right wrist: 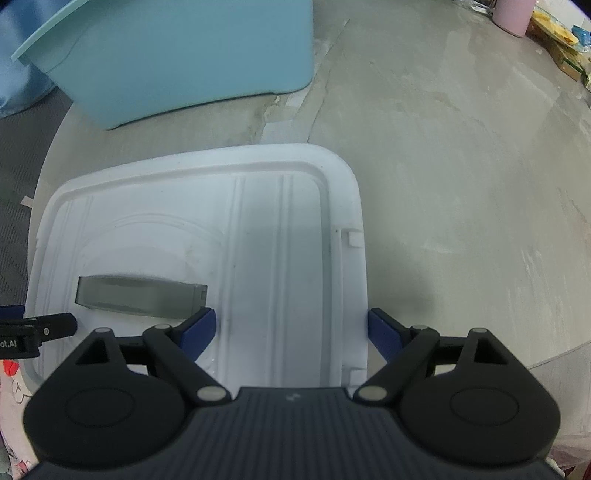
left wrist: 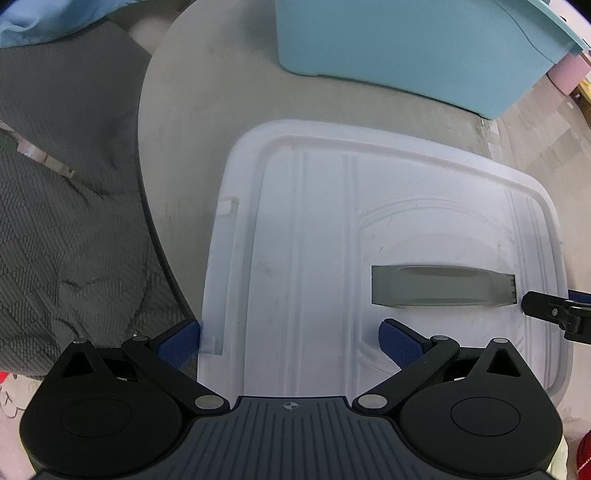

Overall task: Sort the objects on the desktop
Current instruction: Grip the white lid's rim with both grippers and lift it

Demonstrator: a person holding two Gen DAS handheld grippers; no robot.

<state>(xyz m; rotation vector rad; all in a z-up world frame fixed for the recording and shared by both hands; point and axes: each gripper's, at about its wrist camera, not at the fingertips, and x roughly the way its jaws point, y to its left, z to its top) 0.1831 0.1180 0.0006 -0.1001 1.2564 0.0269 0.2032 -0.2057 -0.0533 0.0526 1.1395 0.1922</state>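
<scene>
A white plastic lid (left wrist: 317,229) with a grey handle (left wrist: 439,291) lies flat on the round grey table (left wrist: 207,110). It also shows in the right wrist view (right wrist: 207,229), handle (right wrist: 140,297) at its left. My left gripper (left wrist: 291,345) is open, its blue pads straddling the lid's left near edge. My right gripper (right wrist: 291,334) is open, straddling the lid's right near edge. Each gripper's tip shows at the edge of the other's view. A light blue bin (left wrist: 413,44) stands beyond the lid, also in the right wrist view (right wrist: 177,55).
A pink cup (right wrist: 513,14) and snack packets (right wrist: 557,40) sit at the table's far right. Grey textured fabric (left wrist: 62,206) lies left of the table, with blue cloth (left wrist: 48,18) behind it. The table's right edge (right wrist: 554,356) runs close to my right gripper.
</scene>
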